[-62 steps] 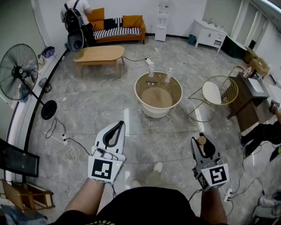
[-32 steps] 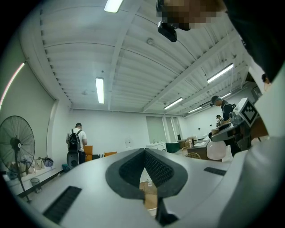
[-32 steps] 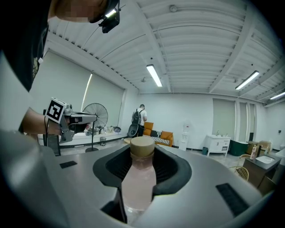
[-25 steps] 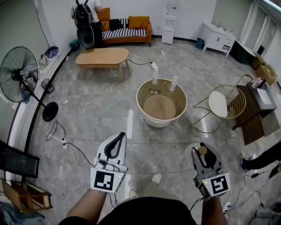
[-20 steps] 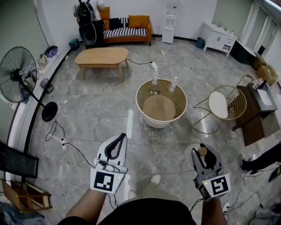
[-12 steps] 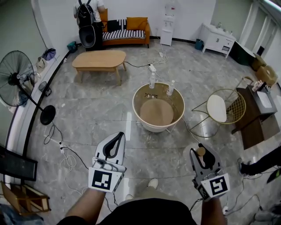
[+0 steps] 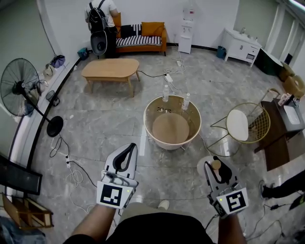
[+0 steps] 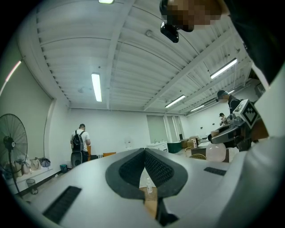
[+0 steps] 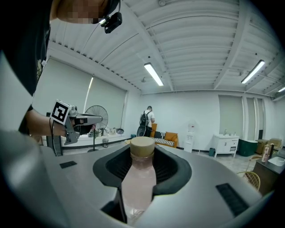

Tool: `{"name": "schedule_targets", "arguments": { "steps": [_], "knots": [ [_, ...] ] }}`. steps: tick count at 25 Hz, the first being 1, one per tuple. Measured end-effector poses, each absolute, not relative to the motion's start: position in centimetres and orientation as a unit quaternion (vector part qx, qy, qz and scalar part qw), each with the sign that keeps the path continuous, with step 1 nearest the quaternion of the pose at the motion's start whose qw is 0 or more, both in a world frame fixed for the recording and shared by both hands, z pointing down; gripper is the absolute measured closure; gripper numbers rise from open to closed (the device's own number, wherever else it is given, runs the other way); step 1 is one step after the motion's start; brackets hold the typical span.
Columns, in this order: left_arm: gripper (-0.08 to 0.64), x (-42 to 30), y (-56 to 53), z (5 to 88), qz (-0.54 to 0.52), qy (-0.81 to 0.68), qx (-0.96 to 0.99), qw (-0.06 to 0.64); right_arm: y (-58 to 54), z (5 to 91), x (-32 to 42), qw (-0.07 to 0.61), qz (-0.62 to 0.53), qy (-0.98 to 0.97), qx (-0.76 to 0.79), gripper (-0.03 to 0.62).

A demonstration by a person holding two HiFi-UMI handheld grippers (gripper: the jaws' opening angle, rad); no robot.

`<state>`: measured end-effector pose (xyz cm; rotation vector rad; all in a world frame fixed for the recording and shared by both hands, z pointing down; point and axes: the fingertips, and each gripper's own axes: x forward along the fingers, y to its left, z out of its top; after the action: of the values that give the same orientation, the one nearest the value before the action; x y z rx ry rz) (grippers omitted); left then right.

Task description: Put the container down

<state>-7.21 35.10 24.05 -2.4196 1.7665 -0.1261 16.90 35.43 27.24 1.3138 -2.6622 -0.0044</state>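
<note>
The round table (image 7: 164, 146) has drawn nearer to me. My right gripper (image 7: 217, 167) clamps the container (image 9: 138, 182) below its cap, short of the table. My left gripper (image 7: 127, 147) is closed on nothing. The container looks like light, slippery plastic, so I'd keep the neck hold.

The container (image 9: 139, 178) runs off-frame below (base unseen).

The head view is directed steeply down over the left gripper (image 7: 130, 146) and right gripper (image 7: 216, 164). Both gripper views are aimed level across the room. A person with a backpack (image 7: 102, 12) is shared by all.
</note>
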Motion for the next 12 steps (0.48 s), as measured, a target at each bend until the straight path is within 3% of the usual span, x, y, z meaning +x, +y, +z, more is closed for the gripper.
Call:
{"name": "schedule_targets", "arguments": {
  "steps": [12],
  "knots": [
    [0.545, -7.3, 33.1, 24.9, -0.054, 0.606, -0.791, 0.063, 32.3, 27.5, 17.3, 0.07, 0.002, -0.902, 0.427, 0.445]
  ]
}}
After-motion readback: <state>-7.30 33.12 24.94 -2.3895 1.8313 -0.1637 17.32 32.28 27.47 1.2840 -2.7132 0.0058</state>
